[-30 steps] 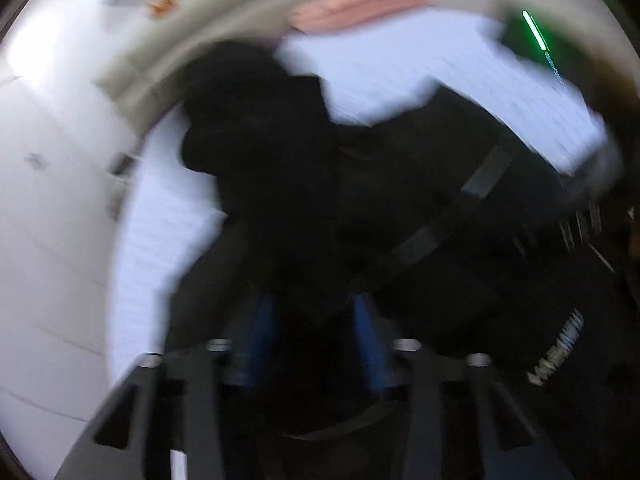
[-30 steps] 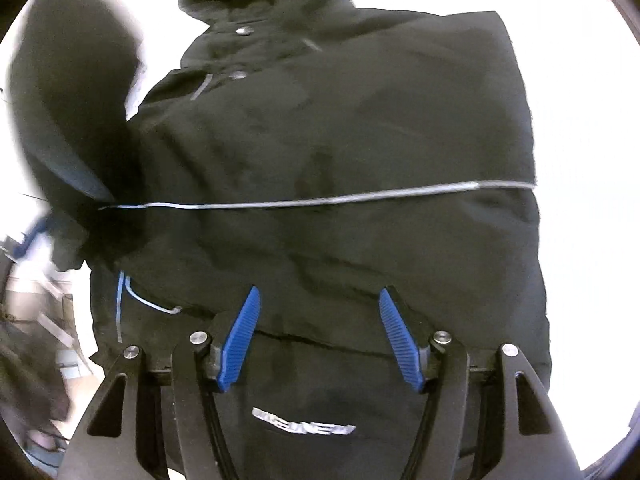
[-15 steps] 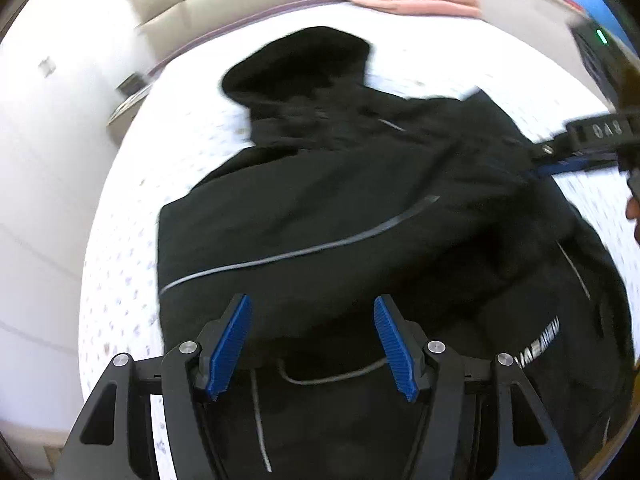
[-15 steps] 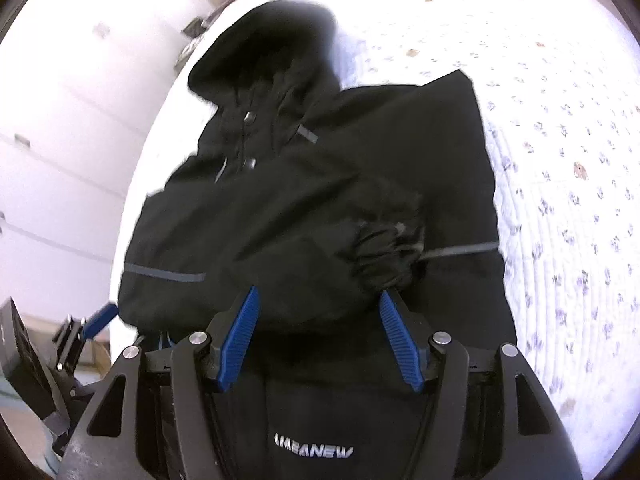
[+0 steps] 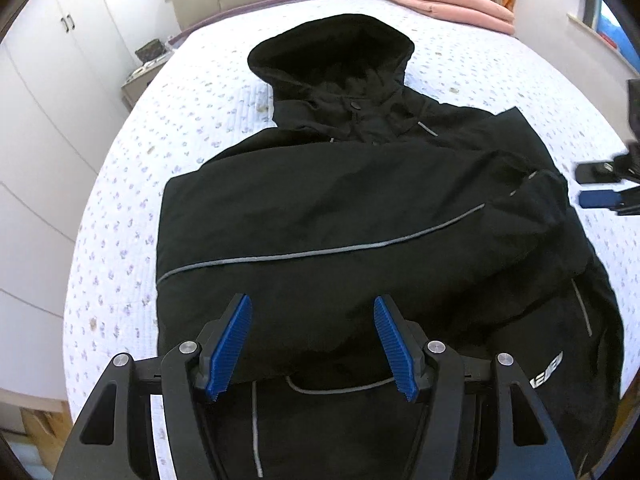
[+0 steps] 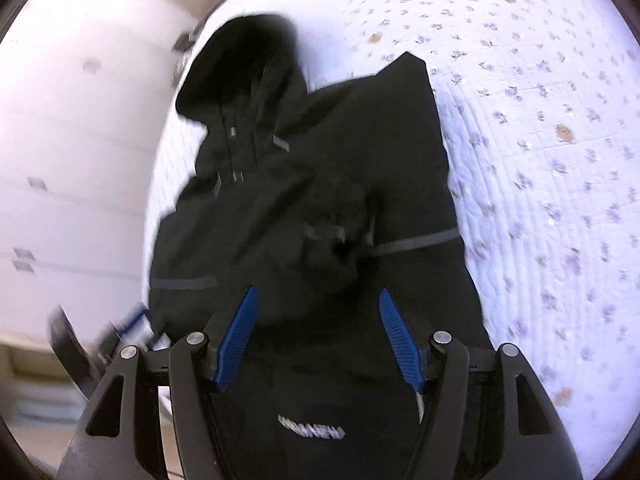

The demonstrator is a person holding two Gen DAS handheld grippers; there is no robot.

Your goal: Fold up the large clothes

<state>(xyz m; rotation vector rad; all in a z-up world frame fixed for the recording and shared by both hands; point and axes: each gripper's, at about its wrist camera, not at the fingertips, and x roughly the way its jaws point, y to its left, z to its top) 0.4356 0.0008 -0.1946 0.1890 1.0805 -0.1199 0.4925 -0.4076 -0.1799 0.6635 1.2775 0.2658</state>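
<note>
From the left wrist, the left claw (image 5: 312, 342) hangs above the near edge of a black hooded jacket (image 5: 320, 216), its blue pads standing wide with only air between them. The jacket lies face up in the middle of the bed (image 5: 192, 112), hood (image 5: 332, 52) toward the headboard. One sleeve (image 5: 400, 192) is laid straight across the chest, its cuff (image 5: 540, 196) ending at the far side, so the body already reads as a narrower block; that placement looks deliberate, a first fold done before the length is halved. The right claw (image 5: 600, 188) shows at the picture's right edge, clear of the cloth. A folded pink blanket (image 5: 448, 0) sits by the headboard and white wardrobes (image 5: 52, 92) stand to the left.

From the right wrist, the right claw (image 6: 318, 338) is likewise spread wide and empty, hovering over the hem end near the white lettering (image 6: 312, 432). This blurred view alone shows that lettering head-on and the bunched cuff up close; it hides the pink blanket. The left claw (image 6: 128, 328) appears only as a smear at lower left. Both claws free suggests the next grasp is not yet chosen.
</note>
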